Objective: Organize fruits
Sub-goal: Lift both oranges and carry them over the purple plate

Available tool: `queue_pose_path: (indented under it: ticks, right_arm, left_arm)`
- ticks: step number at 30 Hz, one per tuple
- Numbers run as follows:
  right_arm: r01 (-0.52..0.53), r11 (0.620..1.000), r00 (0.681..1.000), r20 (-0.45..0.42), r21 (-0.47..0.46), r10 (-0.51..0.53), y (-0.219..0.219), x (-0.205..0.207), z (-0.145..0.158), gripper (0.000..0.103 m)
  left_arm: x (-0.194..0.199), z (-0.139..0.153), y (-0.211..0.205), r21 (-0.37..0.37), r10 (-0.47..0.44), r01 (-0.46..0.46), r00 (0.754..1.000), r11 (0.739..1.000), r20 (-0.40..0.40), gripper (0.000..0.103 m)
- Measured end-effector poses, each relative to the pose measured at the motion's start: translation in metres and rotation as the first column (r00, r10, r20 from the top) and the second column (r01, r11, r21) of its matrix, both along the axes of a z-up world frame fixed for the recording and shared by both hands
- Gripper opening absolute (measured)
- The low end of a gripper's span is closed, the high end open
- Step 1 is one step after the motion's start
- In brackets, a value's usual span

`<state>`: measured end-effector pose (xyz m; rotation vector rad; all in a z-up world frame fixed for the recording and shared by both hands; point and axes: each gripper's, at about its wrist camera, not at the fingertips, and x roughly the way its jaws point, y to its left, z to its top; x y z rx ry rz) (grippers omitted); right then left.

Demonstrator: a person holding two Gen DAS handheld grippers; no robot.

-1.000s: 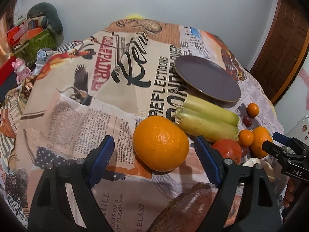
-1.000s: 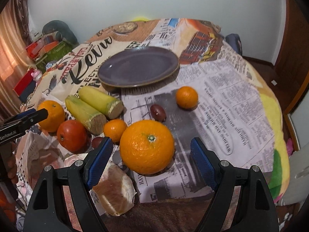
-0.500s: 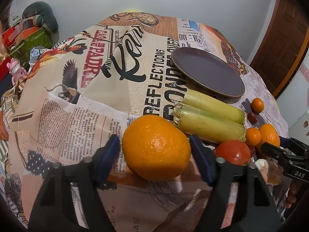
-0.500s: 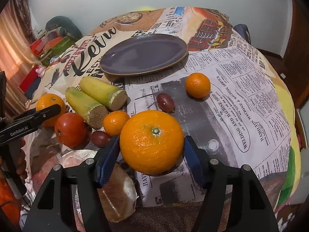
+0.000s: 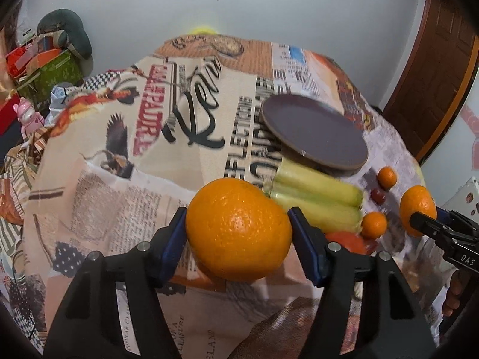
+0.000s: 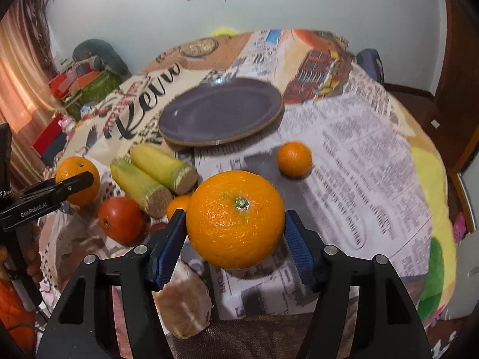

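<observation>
My left gripper [image 5: 238, 234] pinches a large orange [image 5: 236, 227] between its blue pads, jaws still closing, and holds it just above the newspaper-print cloth. My right gripper [image 6: 235, 234] is shut on a second large orange [image 6: 235, 218], stem end up, also off the cloth. Each wrist view shows the other gripper with its orange at the edge of the picture. An empty purple plate [image 6: 221, 113] lies beyond both. On the cloth lie two corn pieces [image 6: 152, 176], a red tomato [image 6: 119, 218], a small tangerine [image 6: 295, 158] and another small tangerine [image 5: 373, 224].
A dark red small fruit [image 5: 377, 196] lies near the corn. A pale peeled piece [image 6: 185, 302] sits under my right gripper. Boxes and toys [image 5: 45, 68] are stacked beyond the table's left side. A wooden door [image 5: 443, 68] stands at the right.
Both grippers closed from wide apart onto their oranges. Both oranges have since risen off the cloth.
</observation>
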<state>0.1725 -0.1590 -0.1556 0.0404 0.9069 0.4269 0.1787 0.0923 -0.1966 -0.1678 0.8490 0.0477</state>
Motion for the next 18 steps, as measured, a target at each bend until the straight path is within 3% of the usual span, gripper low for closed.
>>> queue_pose_path:
  ticks: [11, 18]
  right_arm:
    - [0.058, 0.998, 0.987, 0.153, 0.006, -0.058, -0.013, 0.018, 0.043, 0.062]
    - [0.064, 0.998, 0.973, 0.222, 0.016, -0.066, -0.015, 0.033, 0.064, 0.062]
  left_arm:
    - [0.011, 0.064, -0.006, 0.038, -0.023, 0.017, 0.987, 0.999, 0.159, 0.066]
    - [0.029, 0.083, -0.015, 0.049, -0.047, 0.037, 0.977, 0.998, 0.207, 0.066]
